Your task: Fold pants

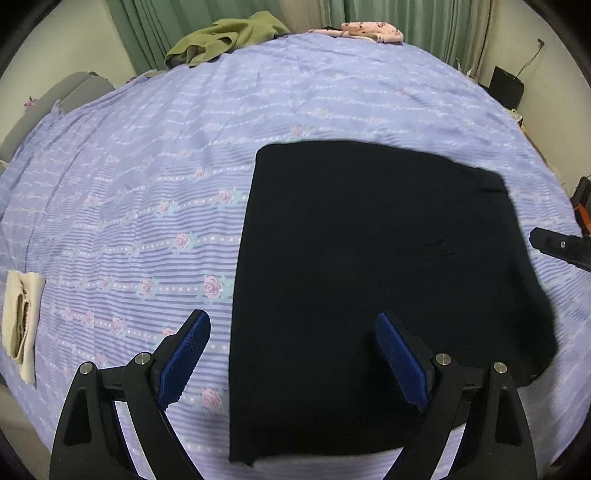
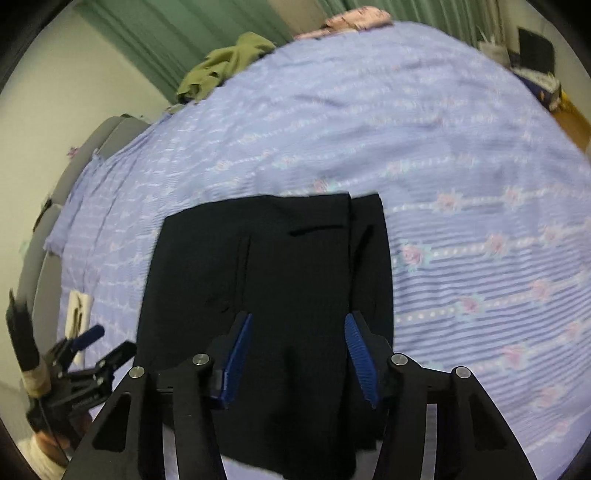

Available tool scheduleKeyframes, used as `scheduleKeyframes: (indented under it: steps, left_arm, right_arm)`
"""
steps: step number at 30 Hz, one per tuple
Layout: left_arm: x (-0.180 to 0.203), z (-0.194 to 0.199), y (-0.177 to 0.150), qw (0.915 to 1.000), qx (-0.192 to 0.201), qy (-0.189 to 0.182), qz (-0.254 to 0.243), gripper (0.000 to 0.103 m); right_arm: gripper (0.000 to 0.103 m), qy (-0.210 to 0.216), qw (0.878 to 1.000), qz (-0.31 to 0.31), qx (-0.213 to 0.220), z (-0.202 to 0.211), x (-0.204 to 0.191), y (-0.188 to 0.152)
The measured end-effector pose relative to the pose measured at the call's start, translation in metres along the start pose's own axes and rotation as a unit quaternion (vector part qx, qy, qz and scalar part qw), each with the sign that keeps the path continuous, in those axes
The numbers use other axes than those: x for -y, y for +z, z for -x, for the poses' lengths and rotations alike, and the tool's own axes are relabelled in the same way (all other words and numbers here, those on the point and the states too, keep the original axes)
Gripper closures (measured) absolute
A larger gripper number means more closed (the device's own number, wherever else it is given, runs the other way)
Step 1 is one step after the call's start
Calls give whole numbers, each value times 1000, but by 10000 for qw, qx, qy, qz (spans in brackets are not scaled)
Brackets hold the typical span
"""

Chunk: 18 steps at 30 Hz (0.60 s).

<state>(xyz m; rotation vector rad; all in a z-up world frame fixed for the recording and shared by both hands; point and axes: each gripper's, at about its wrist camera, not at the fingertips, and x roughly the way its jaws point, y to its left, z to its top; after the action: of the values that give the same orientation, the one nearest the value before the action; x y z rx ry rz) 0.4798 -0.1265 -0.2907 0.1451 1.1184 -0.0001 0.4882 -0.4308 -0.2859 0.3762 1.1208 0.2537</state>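
Folded pants lie flat on the bed sheet, near its front edge. Far side of the bed – two crumpled garments, apart from each other. A small folded cloth sits off left of the pants.

A bedroom in someone's home, no question. A bed fills the view, spread with a lilac sheet printed in stripes and little roses. Green curtains hang along the far wall. Loose laundry sits at the far edge: a crumpled olive garment and a pink patterned one. A folded cream cloth lies at the side, black pants flat in the middle.
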Motion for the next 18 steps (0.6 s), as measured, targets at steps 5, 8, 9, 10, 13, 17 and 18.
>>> scheduleKeyframes:
  steps: [5,8,9,10,13,17,18]
  left_arm:
    - [-3,-18,-2,9999,10,-53,-98,12]
    - [-3,-18,-2,9998,81,-115,-140,12]
    - [-3,-18,-1,9998,104,-122,-151,12]
    - [-4,-19,0,9997,111,-118,-154,12]
    - [-4,-23,4,9998,80,-154,-101,12]
    - [-2,-24,8,9998,57,-198,-23,12]
    - [-2,-22,9,9997,81,-229,-3,12]
  right_arm:
    - [59,-278,9992,-140,-251,-28,9,-6]
    - [64,-288,9995,78,-60,-15,-6,-11]
    - [65,-275,9995,146,19,-10,-9,-11]
    - [68,-187,9996,178,107,-4,-12,-9]
    - [69,124,9997,150,153,-7,-13,2]
    - [94,-100,9998,-188,-51,-28,-1,10]
    - [96,-93,9996,-251,18,-22,-1,10]
